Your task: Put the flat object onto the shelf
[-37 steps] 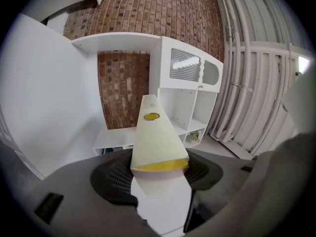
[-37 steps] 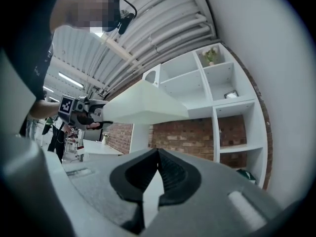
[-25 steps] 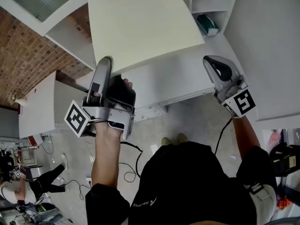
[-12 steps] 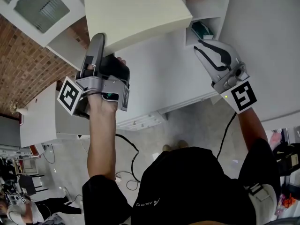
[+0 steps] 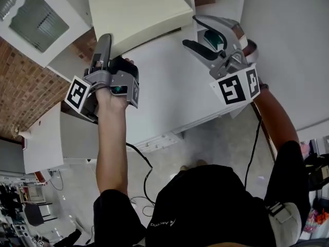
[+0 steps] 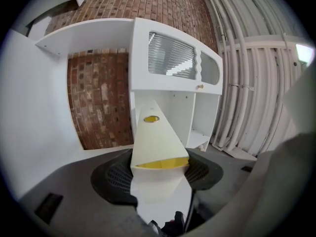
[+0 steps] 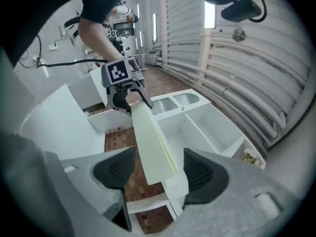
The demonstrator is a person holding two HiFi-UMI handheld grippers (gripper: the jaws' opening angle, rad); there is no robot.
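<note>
- The flat board (image 5: 136, 12) was held up in front of the white shelf (image 6: 168, 89) and was not yet laid on it. The step in hand was judged to be the carry and feed-in.
- The left tool (image 6: 158, 174) was seen clamped on one end of the board, with both pads pressed against its faces.
- The jaws of the right tool (image 7: 159, 174) had just been opening and stood wide apart. The board's other end was seen between the pads with a gap on each side, so nothing was gripped there.
- A second grip by the right tool was judged advisable before the board was pushed in, since a long panel borne at one end alone would be inclined to sag or twist.
- The pads would best be closed squarely on the faces, close to the edge, so that the jaws could be drawn clear once the board rested on the shelf.
- The board would best be kept level, lined up with an open compartment and slid in edge first, so that the upright dividers were not struck.
</note>
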